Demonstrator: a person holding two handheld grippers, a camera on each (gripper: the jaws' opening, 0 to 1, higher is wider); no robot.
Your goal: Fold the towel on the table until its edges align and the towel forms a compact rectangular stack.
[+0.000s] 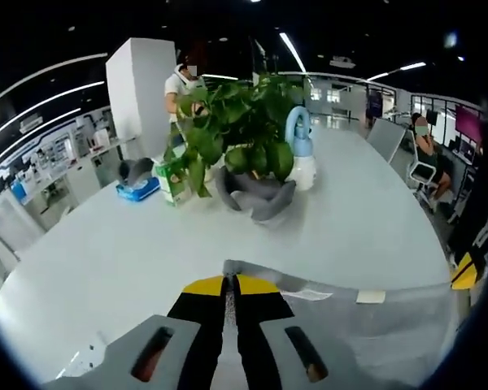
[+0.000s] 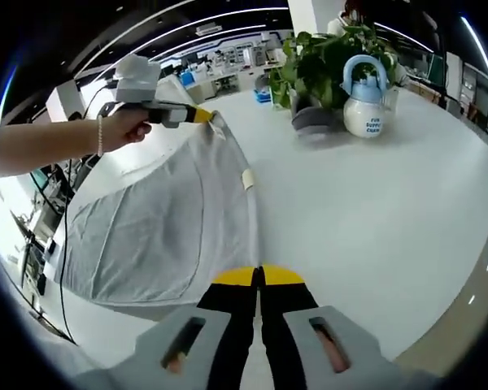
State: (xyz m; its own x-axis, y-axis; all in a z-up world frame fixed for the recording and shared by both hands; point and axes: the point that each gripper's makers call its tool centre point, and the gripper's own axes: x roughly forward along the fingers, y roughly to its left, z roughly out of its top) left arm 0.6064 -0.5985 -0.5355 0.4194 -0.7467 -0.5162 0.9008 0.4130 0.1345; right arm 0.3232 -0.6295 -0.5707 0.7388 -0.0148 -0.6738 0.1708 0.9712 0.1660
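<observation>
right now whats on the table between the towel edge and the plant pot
Bare white table lies between the towel and the plant pot, seen in the left gripper view.

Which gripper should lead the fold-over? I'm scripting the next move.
Neither clearly: left gripper and right gripper each pinch a corner of the lifted towel, so likely both together.

Open office hall, dark ceiling with strip lights point(image 1: 291, 50), white pillar point(image 1: 140, 89), shelving point(image 1: 45, 154) along the far wall
</observation>
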